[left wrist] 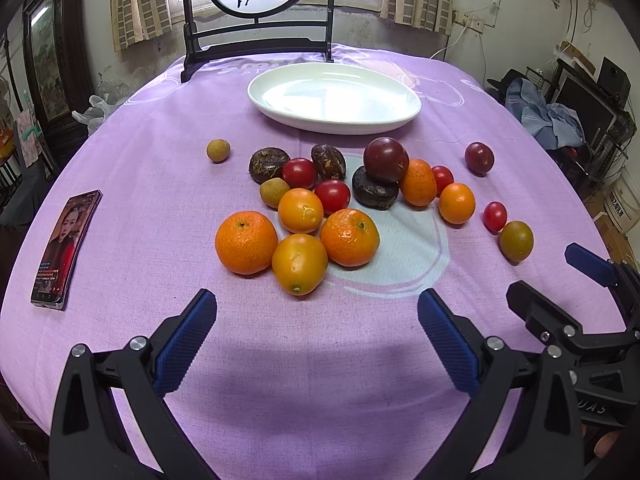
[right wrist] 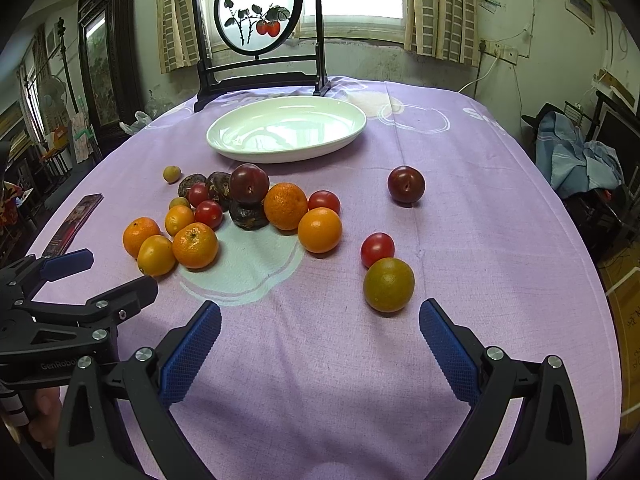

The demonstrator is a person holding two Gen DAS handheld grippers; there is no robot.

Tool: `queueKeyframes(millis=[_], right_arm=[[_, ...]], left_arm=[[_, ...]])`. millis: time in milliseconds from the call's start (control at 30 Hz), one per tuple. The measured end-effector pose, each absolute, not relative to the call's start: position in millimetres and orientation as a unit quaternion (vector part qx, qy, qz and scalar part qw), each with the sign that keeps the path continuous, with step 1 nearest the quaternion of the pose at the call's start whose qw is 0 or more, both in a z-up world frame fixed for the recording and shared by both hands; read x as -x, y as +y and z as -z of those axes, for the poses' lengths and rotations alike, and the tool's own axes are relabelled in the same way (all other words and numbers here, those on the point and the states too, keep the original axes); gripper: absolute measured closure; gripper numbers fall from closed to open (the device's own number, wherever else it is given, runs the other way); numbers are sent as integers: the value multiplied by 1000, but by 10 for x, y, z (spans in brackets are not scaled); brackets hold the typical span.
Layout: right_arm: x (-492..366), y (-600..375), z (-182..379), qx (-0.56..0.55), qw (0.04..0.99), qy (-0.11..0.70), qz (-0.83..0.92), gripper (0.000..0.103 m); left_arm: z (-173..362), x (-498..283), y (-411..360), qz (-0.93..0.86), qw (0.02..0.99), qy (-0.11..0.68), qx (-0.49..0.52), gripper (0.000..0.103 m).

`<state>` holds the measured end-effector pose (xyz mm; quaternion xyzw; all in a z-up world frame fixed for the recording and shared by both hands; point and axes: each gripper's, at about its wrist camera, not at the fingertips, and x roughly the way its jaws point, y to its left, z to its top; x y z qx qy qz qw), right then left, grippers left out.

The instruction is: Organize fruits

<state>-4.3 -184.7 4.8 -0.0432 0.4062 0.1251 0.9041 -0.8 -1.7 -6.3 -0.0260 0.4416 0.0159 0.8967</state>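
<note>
Currently: left claw (left wrist: pixel 317 312) and right claw (right wrist: pixel 320 322), both spread wide, empty, low over desk (left wrist: pixel 280 380). Fruits (left wrist: pixel 332 196) heaped mid-desk, strays to right. Plate (left wrist: pixel 334 98) bare, beyond. Risk: plum (left wrist: pixel 385 159) perched atop heap; nudging neighbours likely sends it rolling.

Right tongs (right wrist: pixel 320 330) spread wide, empty; greenish orange (right wrist: pixel 388 285) just ahead; white plate (right wrist: pixel 240 148) bare; fruit pile (right wrist: pixel 248 212) mid-counter (right wrist: pixel 500 240).
</note>
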Motion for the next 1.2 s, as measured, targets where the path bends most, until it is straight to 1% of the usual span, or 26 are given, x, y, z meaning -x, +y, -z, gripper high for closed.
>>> queueKeyframes(millis=[633, 1200], right_arm=[[64, -1850, -33, 38, 905, 403, -129, 4], [27, -1869, 52, 33, 899, 415, -132, 4]], left_arm=[[105, -21, 5, -13, 894, 447, 26, 4], [197, -95, 34, -18, 889, 457, 25, 4]])
